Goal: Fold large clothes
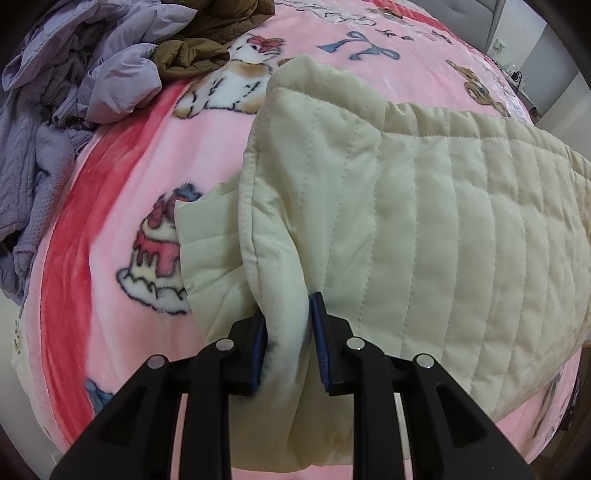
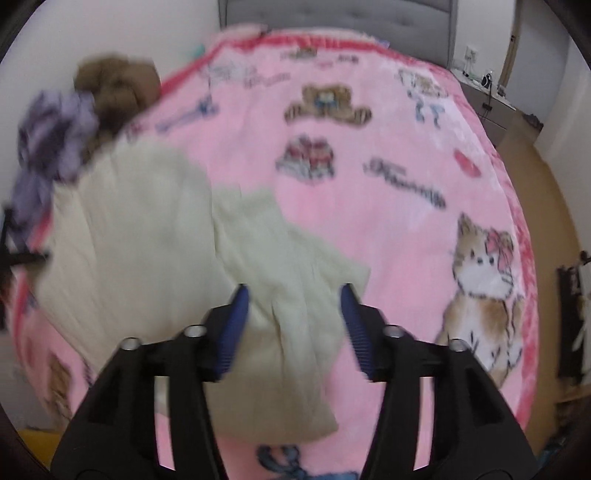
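Observation:
A cream quilted jacket (image 1: 424, 206) lies on the pink cartoon blanket (image 1: 110, 206). My left gripper (image 1: 288, 317) is shut on a thick fold of the jacket's edge, cloth bunched between its blue pads. In the blurred right wrist view the same jacket (image 2: 147, 236) spreads to the left, and a narrower part of it runs between the fingers of my right gripper (image 2: 293, 295). That gripper's jaws stand wide apart around the cloth without pinching it.
A heap of lilac clothes (image 1: 74, 74) and a brown garment (image 1: 207, 48) sit at the far left of the bed; they also show in the right wrist view (image 2: 59, 129). A grey headboard (image 2: 332, 14) is at the far end, wooden floor (image 2: 554, 206) to the right.

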### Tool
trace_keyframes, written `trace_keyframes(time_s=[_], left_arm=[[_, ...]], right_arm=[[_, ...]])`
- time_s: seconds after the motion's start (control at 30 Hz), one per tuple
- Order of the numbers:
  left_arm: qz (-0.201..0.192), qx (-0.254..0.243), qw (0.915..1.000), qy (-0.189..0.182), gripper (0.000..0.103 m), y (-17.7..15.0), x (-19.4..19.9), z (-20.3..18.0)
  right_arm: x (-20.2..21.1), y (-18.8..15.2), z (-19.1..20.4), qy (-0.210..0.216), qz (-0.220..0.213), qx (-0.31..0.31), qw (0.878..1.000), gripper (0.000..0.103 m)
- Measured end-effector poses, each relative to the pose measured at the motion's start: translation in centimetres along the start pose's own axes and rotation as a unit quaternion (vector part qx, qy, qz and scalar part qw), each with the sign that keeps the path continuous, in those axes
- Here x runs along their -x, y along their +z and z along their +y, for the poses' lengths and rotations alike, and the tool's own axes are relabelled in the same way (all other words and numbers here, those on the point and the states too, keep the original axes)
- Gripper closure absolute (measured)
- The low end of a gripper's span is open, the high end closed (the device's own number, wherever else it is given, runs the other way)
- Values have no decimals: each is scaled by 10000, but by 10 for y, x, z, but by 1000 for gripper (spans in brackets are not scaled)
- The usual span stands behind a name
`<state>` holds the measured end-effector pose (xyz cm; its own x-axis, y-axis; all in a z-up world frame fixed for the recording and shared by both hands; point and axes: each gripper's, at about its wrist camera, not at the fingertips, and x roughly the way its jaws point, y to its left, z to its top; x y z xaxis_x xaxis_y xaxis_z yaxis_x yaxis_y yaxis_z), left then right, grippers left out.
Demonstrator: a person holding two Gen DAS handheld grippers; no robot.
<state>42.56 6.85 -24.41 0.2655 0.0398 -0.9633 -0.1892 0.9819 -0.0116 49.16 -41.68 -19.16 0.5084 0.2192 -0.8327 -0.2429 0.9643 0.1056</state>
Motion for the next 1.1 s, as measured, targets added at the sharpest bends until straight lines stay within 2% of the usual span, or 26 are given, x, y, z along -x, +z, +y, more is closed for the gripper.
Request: trace_keyframes(time_s=[0.07, 0.17, 0.2, 0.23, 0.3, 0.33, 0.43, 0.47, 0.57, 0.6, 0.63, 0.7, 0.73, 0.77, 0.8, 0.87, 0.93, 1.0, 1.1], left_arm=[[15, 24, 10000, 45, 79, 0, 0, -1], [23, 47, 10000, 74, 79, 0, 0, -2], [27, 41, 10000, 71, 79, 0, 0, -2], [41, 37, 10000, 75, 79, 0, 0, -2], [71, 21, 9999, 72, 79, 2, -1, -2], [86, 21, 9999, 67, 79, 2, -1, -2], [90, -4, 9999, 69, 79, 3, -2, -3], [82, -6, 9999, 72, 79, 3, -2, -3], [80, 14, 10000, 59, 79, 3, -2, -3], [75, 37, 10000, 47, 79, 3, -2, -2], [70, 49, 10000, 37, 79, 3, -2, -2], [60, 36, 10000, 34, 79, 3, -1, -3], [64, 32, 10000, 35, 79, 3, -1, -2], [61, 35, 10000, 34, 79, 3, -1, -2], [65, 33, 10000, 37, 79, 3, -1, -2], [67, 31, 10000, 32, 79, 3, -1, -2], [61, 41, 10000, 22, 79, 2, -1, -2], [61, 44, 10000, 7, 79, 3, -1, -2], [67, 32, 10000, 8, 79, 4, -2, -1]], right_arm=[[-5, 19, -4, 98, -117, -183, 9997, 52], [-35, 42, 5, 280, 220, 92, 9993, 54], [-50, 47, 16, 374, 379, 400, 9978, 55], [-60, 48, 26, 461, 549, 675, 9951, 61], [-78, 48, 51, 529, 836, 1345, 9860, 67], [-81, 47, 59, 563, 869, 1526, 9828, 66], [-94, 39, 80, 586, 1194, 2039, 9699, 45], [-98, 37, 85, 580, 1248, 2169, 9664, 44], [-106, 31, 89, 125, 1255, 2373, 9632, 46], [-111, 31, 86, -67, 1276, 2307, 9646, 46], [-115, 31, 85, -37, 1337, 2226, 9657, 47], [-121, 29, 83, 46, 1362, 2160, 9668, 62], [-122, 29, 81, 13, 1377, 2149, 9669, 79], [-125, 28, 79, -78, 1376, 2128, 9673, 90], [-124, 29, 74, -145, 1339, 1981, 9709, 92], [-112, 37, 60, 18, 1117, 1479, 9827, 96], [-92, 45, 36, -19, 747, 933, 9928, 96], [-78, 48, 11, -45, 561, 436, 9975, 97], [-77, 44, -33, 90, 635, -474, 9968, 97]])
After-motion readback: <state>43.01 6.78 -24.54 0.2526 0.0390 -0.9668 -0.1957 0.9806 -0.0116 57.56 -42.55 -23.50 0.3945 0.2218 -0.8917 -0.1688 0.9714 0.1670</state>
